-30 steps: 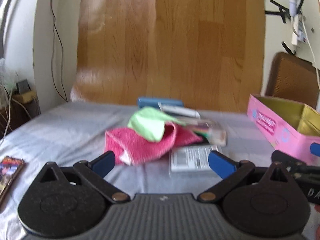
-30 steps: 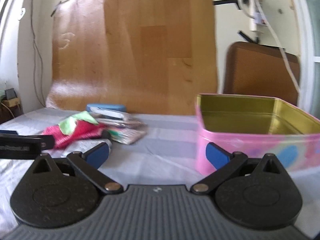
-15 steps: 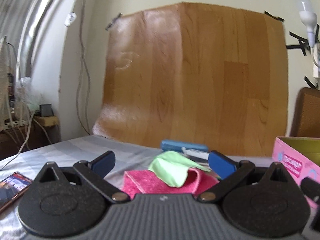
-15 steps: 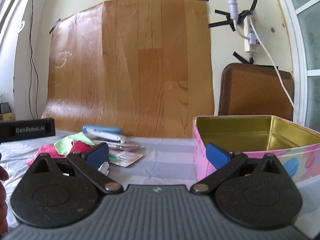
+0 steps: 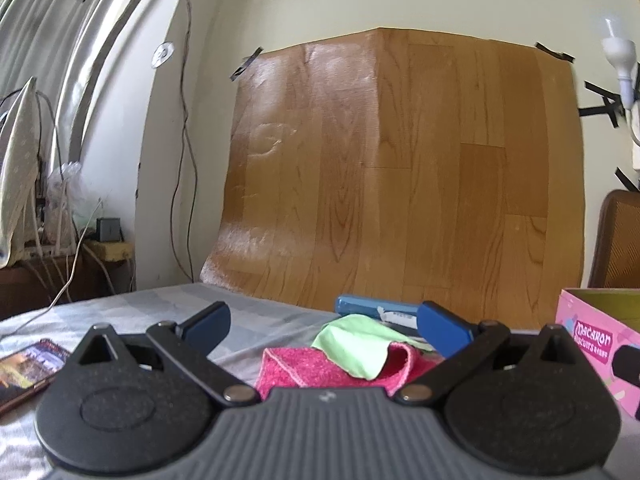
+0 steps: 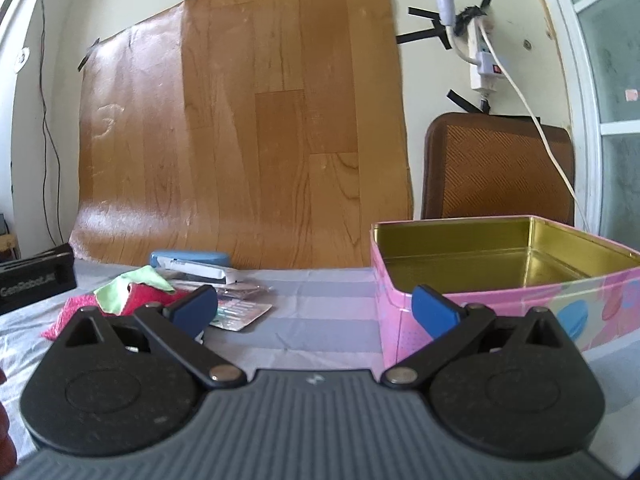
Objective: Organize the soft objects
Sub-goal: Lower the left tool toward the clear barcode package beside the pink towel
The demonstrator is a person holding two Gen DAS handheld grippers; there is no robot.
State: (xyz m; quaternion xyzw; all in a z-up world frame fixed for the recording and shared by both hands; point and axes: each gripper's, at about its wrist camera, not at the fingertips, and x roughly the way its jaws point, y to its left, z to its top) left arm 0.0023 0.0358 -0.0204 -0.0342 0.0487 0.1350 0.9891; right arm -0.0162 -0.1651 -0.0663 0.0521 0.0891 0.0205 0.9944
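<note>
A pink towel [image 5: 304, 368] lies on the grey cloth-covered table with a light green cloth [image 5: 356, 346] draped over it; both show again as pink towel [image 6: 80, 308] and green cloth [image 6: 128, 284] in the right wrist view. My left gripper [image 5: 323, 322] is open, held low just before the cloths, with nothing between its blue pads. My right gripper [image 6: 316, 304] is open too, empty, in front of the pink tin [image 6: 500, 280] with a gold inside. The same pink tin [image 5: 600, 340] sits at the right edge of the left wrist view.
A blue case [image 6: 190, 259], a white packet [image 6: 204, 271] and flat plastic packets [image 6: 240, 308] lie behind the cloths. A phone [image 5: 24, 368] rests at the table's left edge. A wood-pattern sheet [image 5: 400, 168] covers the wall; a brown chair back [image 6: 496, 168] stands behind the tin.
Both grippers have tilted up and dropped lower, so the wall fills more of each view and the cloths sit nearer the fingers. Both stay open.
</note>
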